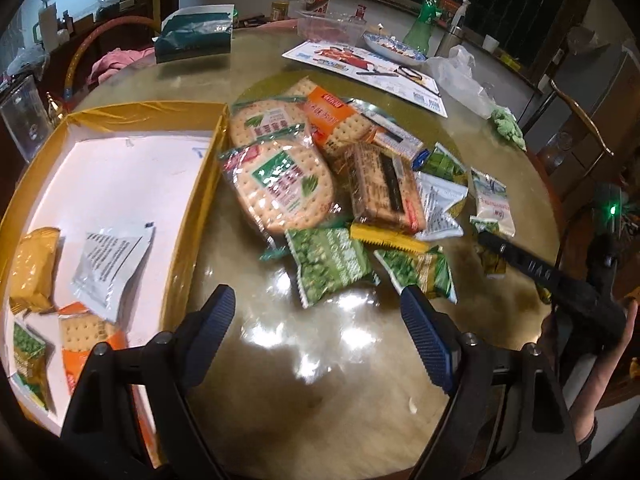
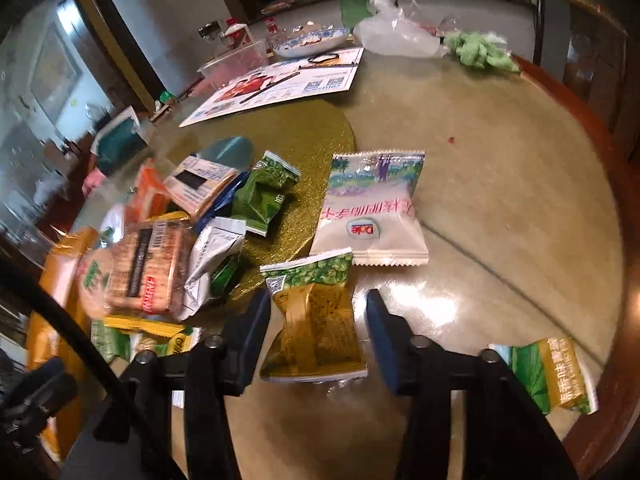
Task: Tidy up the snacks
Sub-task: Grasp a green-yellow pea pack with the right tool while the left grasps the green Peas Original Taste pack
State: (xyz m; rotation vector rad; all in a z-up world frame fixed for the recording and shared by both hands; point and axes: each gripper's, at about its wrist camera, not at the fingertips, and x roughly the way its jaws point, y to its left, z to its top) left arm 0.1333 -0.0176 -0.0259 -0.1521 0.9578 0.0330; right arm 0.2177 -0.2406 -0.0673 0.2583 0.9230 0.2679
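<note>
A heap of snack packets lies on the round table: round cracker packs (image 1: 280, 188), a brown biscuit pack (image 1: 380, 188), green pea packets (image 1: 328, 260). My left gripper (image 1: 318, 296) hangs open over the table just in front of the heap, nothing between its fingers. To its left stands a yellow-walled box (image 1: 192, 200) holding several packets. My right gripper (image 2: 318, 296) straddles a green and yellow pea packet (image 2: 316, 328) lying flat; the left pad is at its edge and a small gap shows at the right pad. A white Dole packet (image 2: 372, 212) lies just beyond.
Another green and yellow packet (image 2: 548, 376) lies at the near right by the table's wooden rim (image 2: 616, 280). Farther back are a printed sheet (image 2: 280, 84), a patterned plate (image 2: 312, 40), a plastic bag (image 2: 396, 28), a green cloth (image 2: 476, 52) and a tissue box (image 1: 196, 36).
</note>
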